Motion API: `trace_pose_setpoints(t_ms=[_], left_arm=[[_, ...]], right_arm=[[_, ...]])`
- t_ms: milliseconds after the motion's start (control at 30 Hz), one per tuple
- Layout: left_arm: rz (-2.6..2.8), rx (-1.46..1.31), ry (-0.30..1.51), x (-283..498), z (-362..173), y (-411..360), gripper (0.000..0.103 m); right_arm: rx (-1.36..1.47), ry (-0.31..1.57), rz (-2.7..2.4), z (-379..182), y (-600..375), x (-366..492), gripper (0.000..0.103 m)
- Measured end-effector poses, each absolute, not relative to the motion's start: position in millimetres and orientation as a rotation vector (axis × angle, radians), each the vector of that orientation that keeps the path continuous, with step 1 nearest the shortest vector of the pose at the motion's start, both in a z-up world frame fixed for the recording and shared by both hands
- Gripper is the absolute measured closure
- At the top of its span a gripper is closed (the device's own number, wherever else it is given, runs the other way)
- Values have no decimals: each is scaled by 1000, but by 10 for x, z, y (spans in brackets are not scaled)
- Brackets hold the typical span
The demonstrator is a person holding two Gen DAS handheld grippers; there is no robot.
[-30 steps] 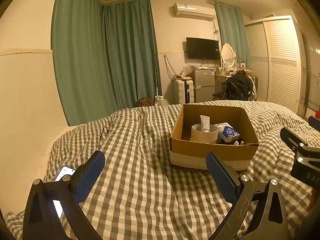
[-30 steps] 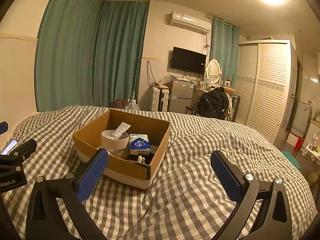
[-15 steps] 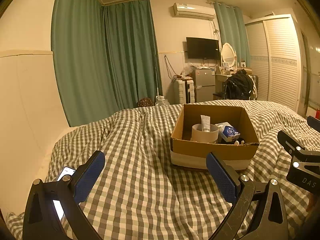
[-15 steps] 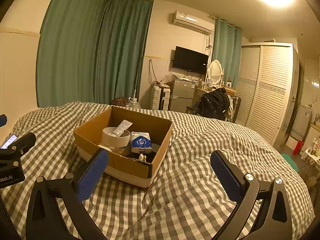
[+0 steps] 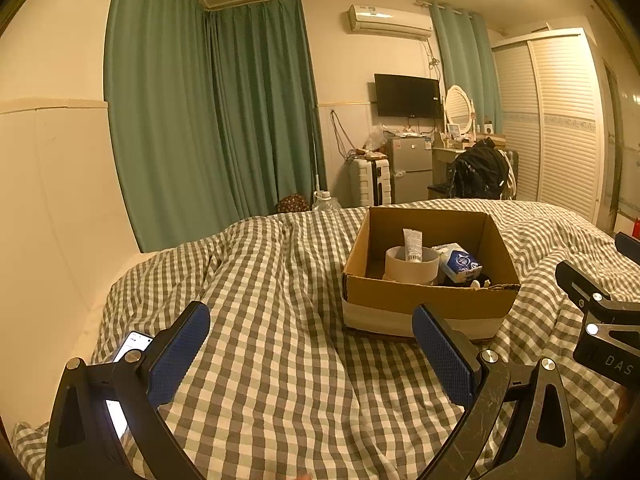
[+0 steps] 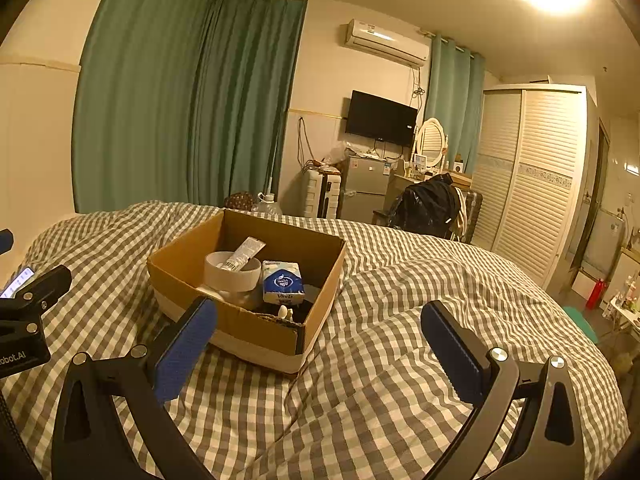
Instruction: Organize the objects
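Note:
A brown cardboard box (image 5: 424, 300) sits on the checked bed; it also shows in the right wrist view (image 6: 180, 268). Inside are a white tape roll (image 5: 412, 266) with a white tube (image 5: 412, 244) lying across it, and a blue-and-white tissue pack (image 5: 460, 264). The same roll (image 6: 232, 272), tube (image 6: 244, 254) and pack (image 6: 282, 282) show in the right wrist view. My left gripper (image 5: 310, 346) is open and empty, in front of the box and to its left. My right gripper (image 6: 318, 340) is open and empty, near the box's front right corner.
A lit phone (image 5: 134, 346) lies on the checked blanket (image 5: 280, 280) at the left, by the cream wall. Green curtains, a suitcase, a small fridge, a desk with a black bag and a white wardrobe stand beyond the bed.
Both grippers have stayed open and empty. The right wrist view has tilted slightly upward, with the box sitting a little lower in it. The left view is nearly unchanged.

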State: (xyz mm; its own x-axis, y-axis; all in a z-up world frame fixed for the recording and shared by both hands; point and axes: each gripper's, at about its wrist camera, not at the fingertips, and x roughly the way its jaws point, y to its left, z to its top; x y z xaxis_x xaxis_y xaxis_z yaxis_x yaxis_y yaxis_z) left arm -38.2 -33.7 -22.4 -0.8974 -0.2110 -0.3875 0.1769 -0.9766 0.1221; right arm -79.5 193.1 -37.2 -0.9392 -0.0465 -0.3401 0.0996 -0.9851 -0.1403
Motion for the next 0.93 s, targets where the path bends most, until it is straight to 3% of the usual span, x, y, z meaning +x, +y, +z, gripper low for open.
trace_pose_setpoints(t_ms=[933], left_arm=[[-2881, 613, -128, -395, -240, -349, 0]], right_arm=[[527, 244, -3008, -396, 1947, -791, 1]])
